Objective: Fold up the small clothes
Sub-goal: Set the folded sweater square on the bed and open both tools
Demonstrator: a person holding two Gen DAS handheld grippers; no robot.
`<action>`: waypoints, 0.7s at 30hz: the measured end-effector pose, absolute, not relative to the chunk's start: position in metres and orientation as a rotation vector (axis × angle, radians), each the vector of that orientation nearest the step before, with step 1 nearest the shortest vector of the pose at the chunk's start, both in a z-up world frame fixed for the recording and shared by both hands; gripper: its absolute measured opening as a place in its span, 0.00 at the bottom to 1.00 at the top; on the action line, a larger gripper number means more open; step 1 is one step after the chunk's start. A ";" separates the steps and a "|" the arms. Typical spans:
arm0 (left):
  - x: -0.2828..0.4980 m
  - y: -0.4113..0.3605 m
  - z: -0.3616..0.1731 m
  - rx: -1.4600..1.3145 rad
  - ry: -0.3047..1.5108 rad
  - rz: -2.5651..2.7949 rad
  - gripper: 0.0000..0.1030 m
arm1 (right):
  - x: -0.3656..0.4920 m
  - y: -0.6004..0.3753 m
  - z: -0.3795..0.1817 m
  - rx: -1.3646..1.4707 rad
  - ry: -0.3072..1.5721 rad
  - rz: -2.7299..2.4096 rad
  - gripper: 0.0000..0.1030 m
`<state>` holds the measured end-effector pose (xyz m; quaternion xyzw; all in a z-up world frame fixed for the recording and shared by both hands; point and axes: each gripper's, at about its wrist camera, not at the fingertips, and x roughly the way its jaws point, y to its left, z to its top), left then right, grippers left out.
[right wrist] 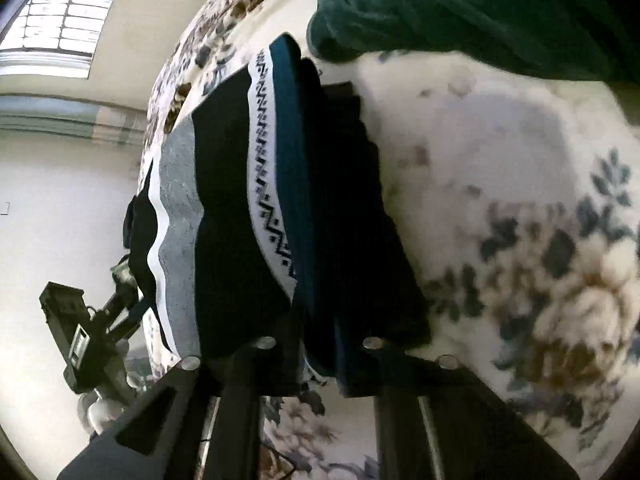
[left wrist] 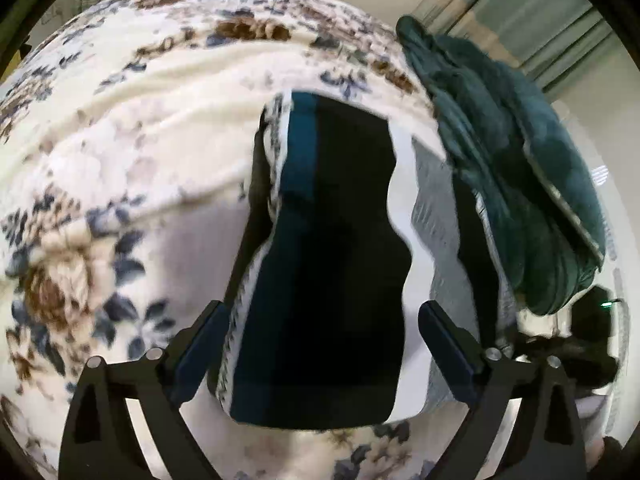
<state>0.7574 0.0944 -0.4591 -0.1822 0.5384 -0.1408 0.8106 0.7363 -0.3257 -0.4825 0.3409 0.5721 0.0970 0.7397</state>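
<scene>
A folded striped knit garment (left wrist: 332,240) in black, teal, grey and white lies on a cream floral blanket (left wrist: 120,140). My left gripper (left wrist: 324,332) hangs over its near end, jaws wide open. The cloth lies between the fingers (left wrist: 208,332) and they stand clear of it on both sides. In the right wrist view the same garment (right wrist: 224,200) shows its zigzag band. My right gripper (right wrist: 320,360) is shut on the garment's near edge, and the dark cloth hides the fingertips.
A heap of dark green plush cloth (left wrist: 512,160) lies on the blanket right beside the garment (right wrist: 480,8). A black device (right wrist: 76,336) stands off the blanket's edge, over the pale floor. Curtains (left wrist: 540,20) and a window (right wrist: 60,12) are behind.
</scene>
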 end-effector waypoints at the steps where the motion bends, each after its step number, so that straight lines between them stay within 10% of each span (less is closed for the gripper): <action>1: 0.757 0.092 -0.463 -0.382 1.157 -0.300 0.94 | 0.731 -0.324 -0.472 0.749 1.229 0.198 0.09; 9: 0.750 0.078 -0.462 -0.289 1.145 -0.231 0.94 | 0.721 -0.313 -0.490 0.672 1.338 0.127 0.09; 16: 0.721 0.049 -0.432 -0.083 1.094 -0.151 0.94 | 0.708 -0.257 -0.439 0.157 1.230 -0.117 0.96; 21: 0.691 0.034 -0.409 -0.014 1.087 -0.113 0.94 | 0.679 -0.228 -0.407 -0.015 1.156 -0.201 1.00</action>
